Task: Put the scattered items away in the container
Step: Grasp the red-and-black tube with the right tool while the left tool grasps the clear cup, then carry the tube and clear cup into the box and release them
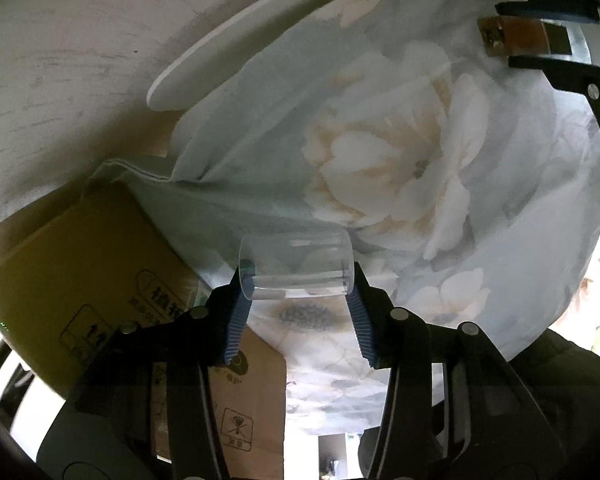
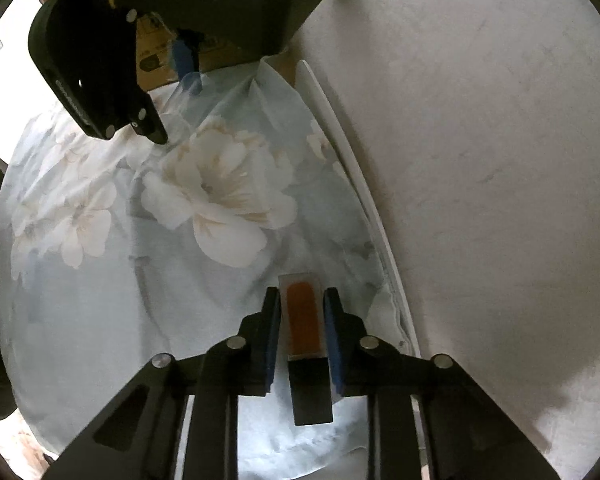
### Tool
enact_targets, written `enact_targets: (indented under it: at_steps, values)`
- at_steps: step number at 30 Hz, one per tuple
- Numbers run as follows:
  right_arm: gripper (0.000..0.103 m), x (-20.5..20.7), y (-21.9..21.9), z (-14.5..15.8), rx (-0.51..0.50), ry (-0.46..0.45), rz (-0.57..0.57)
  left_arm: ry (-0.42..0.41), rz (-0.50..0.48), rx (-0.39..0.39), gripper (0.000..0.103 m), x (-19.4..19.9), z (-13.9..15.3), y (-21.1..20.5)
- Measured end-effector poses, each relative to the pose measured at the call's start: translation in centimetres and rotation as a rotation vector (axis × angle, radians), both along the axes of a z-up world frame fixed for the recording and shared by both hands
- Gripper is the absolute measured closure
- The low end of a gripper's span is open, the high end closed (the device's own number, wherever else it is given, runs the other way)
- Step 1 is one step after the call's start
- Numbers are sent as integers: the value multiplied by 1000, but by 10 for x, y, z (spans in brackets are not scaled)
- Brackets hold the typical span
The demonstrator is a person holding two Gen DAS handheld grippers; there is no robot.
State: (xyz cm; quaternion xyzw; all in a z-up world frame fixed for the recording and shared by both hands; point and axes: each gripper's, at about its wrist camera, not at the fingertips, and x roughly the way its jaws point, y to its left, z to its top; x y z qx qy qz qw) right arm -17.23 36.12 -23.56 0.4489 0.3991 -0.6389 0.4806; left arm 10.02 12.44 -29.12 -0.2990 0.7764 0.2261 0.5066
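Note:
In the left wrist view my left gripper [image 1: 298, 286] is shut on a clear plastic cylinder cap [image 1: 296, 266], held crosswise between its blue pads above the floral cloth [image 1: 400, 152]. In the right wrist view my right gripper [image 2: 302, 310] is shut on a clear rectangular bottle of orange liquid with a black cap [image 2: 304, 320], held over the cloth [image 2: 140, 280]. The right gripper with the bottle [image 1: 524, 36] also shows at the top right of the left wrist view. The left gripper [image 2: 172, 92] shows at the top left of the right wrist view.
A cardboard box [image 1: 80, 264] stands at the cloth's edge, also in the right wrist view [image 2: 156, 56]. A white board [image 1: 220, 68] lies along the cloth's far side against a pale wall [image 2: 480, 160].

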Motion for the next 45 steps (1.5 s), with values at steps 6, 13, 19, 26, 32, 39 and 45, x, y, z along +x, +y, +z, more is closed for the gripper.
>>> enact_targets:
  at_steps: [6,13,19,26,32,39,45]
  values:
    - [84,5,3,10,-1,-2,-17,-24,-31,29,61,-3,24,7]
    - [85,13,6,27,-13,-26,-54,-79,-44,72,61,-10,65,17]
    - [85,21,2,62,-24,-20,-85,-190,-44,113,61,-28,127,21]
    - [85,44,-23,127,-52,20,-97,-266,-19,180,61,-82,204,19]
    - [85,62,-94,167,-71,8,-94,-304,51,251,61,-136,208,-14]
    - [85,61,-177,175,-106,-26,-116,-363,185,305,61,-222,163,-1]
    - [85,66,-238,151,-112,-88,-147,-397,229,343,61,-272,126,2]
